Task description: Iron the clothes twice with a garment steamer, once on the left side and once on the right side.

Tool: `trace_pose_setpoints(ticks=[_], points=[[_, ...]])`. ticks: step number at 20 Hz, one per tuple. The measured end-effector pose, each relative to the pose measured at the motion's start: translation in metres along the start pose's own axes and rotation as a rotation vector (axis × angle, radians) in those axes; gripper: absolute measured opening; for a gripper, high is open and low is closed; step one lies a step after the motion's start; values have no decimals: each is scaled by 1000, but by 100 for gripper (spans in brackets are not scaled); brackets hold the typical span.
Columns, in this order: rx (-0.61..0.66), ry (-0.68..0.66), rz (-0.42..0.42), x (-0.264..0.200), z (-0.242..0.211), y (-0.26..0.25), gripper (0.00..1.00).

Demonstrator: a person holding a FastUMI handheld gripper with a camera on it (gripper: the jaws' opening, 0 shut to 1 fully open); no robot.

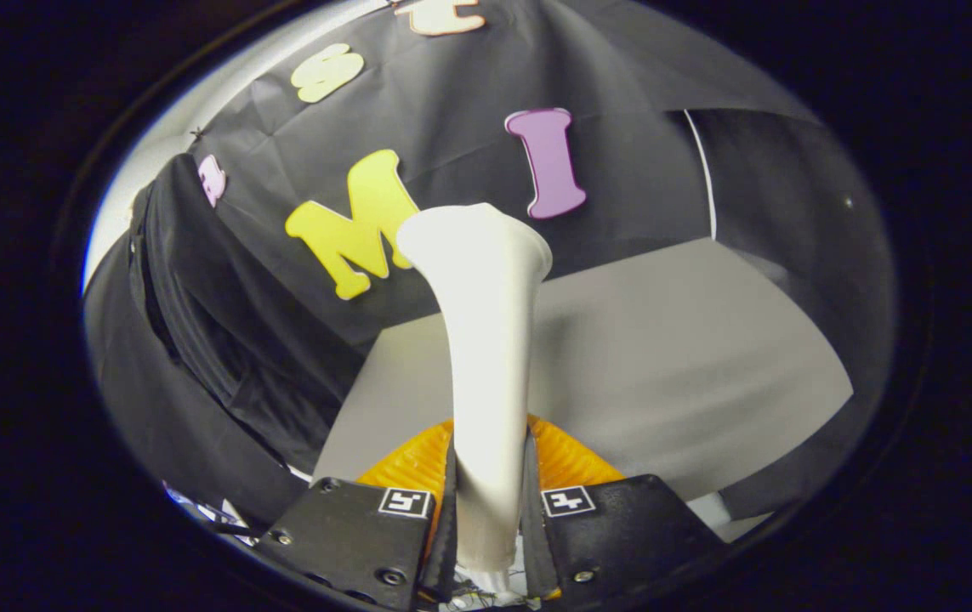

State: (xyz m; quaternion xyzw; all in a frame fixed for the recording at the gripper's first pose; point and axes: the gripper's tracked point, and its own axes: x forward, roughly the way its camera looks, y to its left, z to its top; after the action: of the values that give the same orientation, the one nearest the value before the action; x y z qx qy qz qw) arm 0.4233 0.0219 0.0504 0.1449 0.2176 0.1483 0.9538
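steamer (486, 340) in hand-held gripper (490, 501), grey table (690, 357)

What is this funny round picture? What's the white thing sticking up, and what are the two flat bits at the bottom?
The camera rides on a hand-held grabbing tool and looks forward along its two fingers. Those flat bits are the gripper, and its fingers squeeze the white thing from both sides. That is a garment steamer, which blows steam to smooth clothes; its wide head points away from us. A dark piece of clothing hangs beside it, apart from the head. Beyond is a pale grey table. Something orange and ribbed sits just behind the fingers; I cannot tell what.
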Motion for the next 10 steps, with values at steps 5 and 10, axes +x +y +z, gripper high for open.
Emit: trace_pose_setpoints(ticks=[5, 10], points=[[-35, -188, -20, -62, 33, 50, 34], [-68, -343, -24, -110, 56, 113, 34]])
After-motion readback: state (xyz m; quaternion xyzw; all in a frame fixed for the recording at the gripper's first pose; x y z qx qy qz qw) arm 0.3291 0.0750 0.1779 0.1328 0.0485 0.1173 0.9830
